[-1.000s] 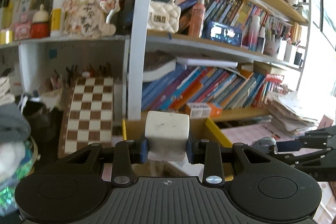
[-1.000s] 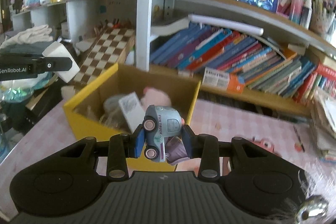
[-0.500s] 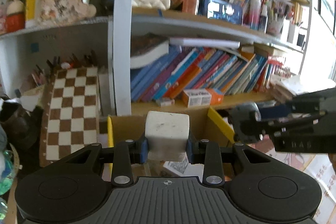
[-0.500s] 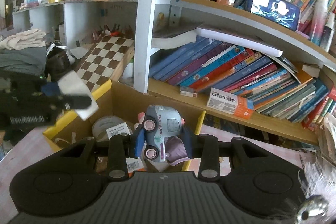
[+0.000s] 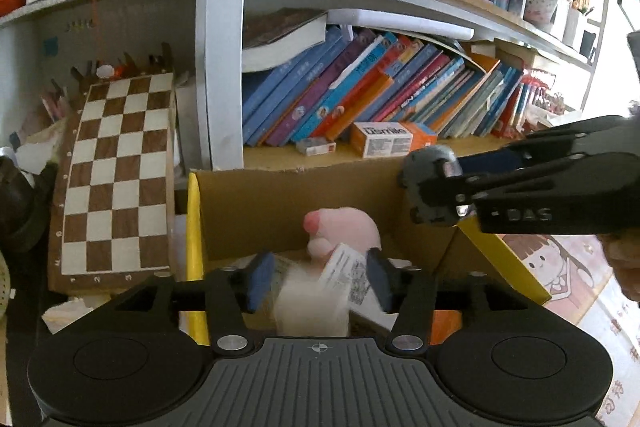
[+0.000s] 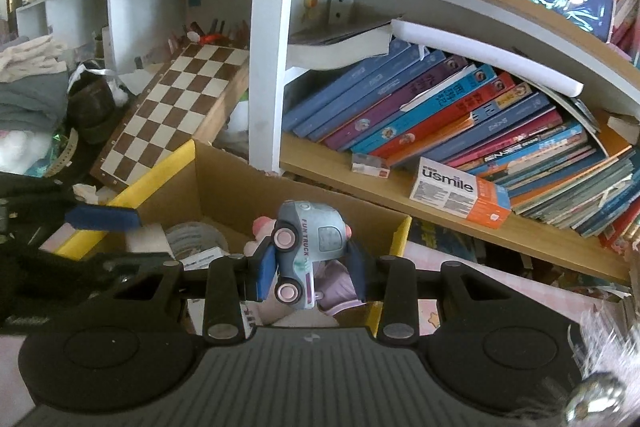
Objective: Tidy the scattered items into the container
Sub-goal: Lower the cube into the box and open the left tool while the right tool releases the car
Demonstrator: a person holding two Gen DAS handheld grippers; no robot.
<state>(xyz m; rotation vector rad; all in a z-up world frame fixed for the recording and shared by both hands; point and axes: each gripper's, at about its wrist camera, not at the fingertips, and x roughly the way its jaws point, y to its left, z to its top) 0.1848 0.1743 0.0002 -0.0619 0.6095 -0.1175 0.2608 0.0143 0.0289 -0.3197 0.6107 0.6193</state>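
Observation:
An open cardboard box [image 5: 280, 195] with yellow rims lies below both grippers; inside are a pink plush [image 5: 344, 227], a labelled white packet [image 5: 348, 271] and a tape roll [image 6: 196, 235]. My left gripper [image 5: 319, 281] is open over the box. A white block [image 5: 312, 303] sits blurred between and below its spread blue pads, touching neither. My right gripper [image 6: 311, 269] is shut on a pale blue toy truck [image 6: 308, 251] above the box's right half. In the left wrist view the truck [image 5: 428, 163] hangs over the box's far right corner.
A chessboard [image 5: 116, 179] leans just left of the box. A white shelf post [image 5: 220, 67] and shelves of slanted books [image 6: 440, 115], with a usmile carton [image 6: 460, 195], stand right behind it. A pink patterned table cover [image 5: 560, 267] lies to the right.
My left gripper moved over the box and opened, letting go of the white block, which is dropping. My right gripper advanced over the box with the truck still in it.

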